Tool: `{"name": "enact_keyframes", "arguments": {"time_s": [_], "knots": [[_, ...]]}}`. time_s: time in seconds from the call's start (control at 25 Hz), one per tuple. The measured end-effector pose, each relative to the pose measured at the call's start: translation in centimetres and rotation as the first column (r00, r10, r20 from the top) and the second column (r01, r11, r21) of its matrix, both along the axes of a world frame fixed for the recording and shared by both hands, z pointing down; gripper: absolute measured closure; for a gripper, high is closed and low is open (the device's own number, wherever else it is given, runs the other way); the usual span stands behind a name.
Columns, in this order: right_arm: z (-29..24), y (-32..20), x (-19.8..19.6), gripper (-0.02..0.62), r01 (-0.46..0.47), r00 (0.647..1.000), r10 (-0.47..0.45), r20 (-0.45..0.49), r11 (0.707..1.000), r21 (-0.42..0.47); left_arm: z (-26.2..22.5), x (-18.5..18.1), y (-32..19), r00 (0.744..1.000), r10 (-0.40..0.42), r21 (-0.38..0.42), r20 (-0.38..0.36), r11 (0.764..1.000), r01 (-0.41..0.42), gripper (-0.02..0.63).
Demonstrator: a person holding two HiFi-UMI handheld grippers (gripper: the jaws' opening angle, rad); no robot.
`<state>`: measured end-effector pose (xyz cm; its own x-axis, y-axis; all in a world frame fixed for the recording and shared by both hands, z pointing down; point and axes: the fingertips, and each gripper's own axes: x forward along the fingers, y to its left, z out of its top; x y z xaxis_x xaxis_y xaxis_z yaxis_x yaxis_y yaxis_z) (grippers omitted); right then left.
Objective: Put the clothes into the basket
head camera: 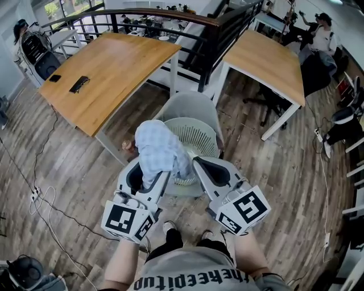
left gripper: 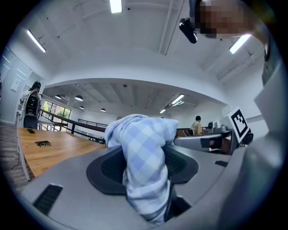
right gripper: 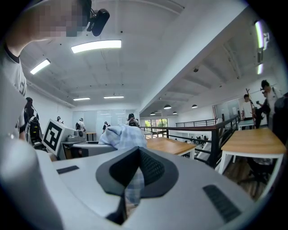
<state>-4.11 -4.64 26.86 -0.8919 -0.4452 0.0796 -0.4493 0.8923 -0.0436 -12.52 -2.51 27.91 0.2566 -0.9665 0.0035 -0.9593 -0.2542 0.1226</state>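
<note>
A light blue checked cloth [head camera: 156, 149] hangs bunched over the near left rim of a pale slotted basket [head camera: 199, 136]. My left gripper [head camera: 152, 181] is shut on the cloth's thick middle; in the left gripper view the cloth [left gripper: 146, 157] fills the space between the jaws of that gripper [left gripper: 150, 182]. Just to its right, my right gripper [head camera: 193, 163] is shut on a thin edge of the same cloth [right gripper: 123, 137], which runs down between the jaws of the right gripper [right gripper: 131, 182]. Both grippers point level, side by side, over the basket's near rim.
The basket stands on a grey chair [head camera: 190, 102]. Beyond it are two wooden tables [head camera: 108, 68] [head camera: 267, 59] and a dark railing [head camera: 170, 17]. Cables [head camera: 42, 199] lie on the wooden floor at left. People stand at the far right [head camera: 324, 34].
</note>
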Motion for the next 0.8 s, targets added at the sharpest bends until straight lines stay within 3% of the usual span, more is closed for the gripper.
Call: {"name": "enact_keyframes", "arguments": {"time_s": [0.36, 0.8], "knots": [[0.8, 0.1, -1.7, 0.586, -0.069, 0.998, 0.069, -0.002, 0.998, -0.010, 0.9, -1.9, -0.5, 0.998, 0.067, -0.007, -0.001, 0.998, -0.067, 0.376], [1.8, -1.3, -0.3, 0.586, -0.158, 0.987, 0.157, -0.025, 0.987, -0.033, 2.2, -1.7, -2.5, 0.992, 0.125, -0.029, -0.028, 0.992, -0.126, 0.376]]}}
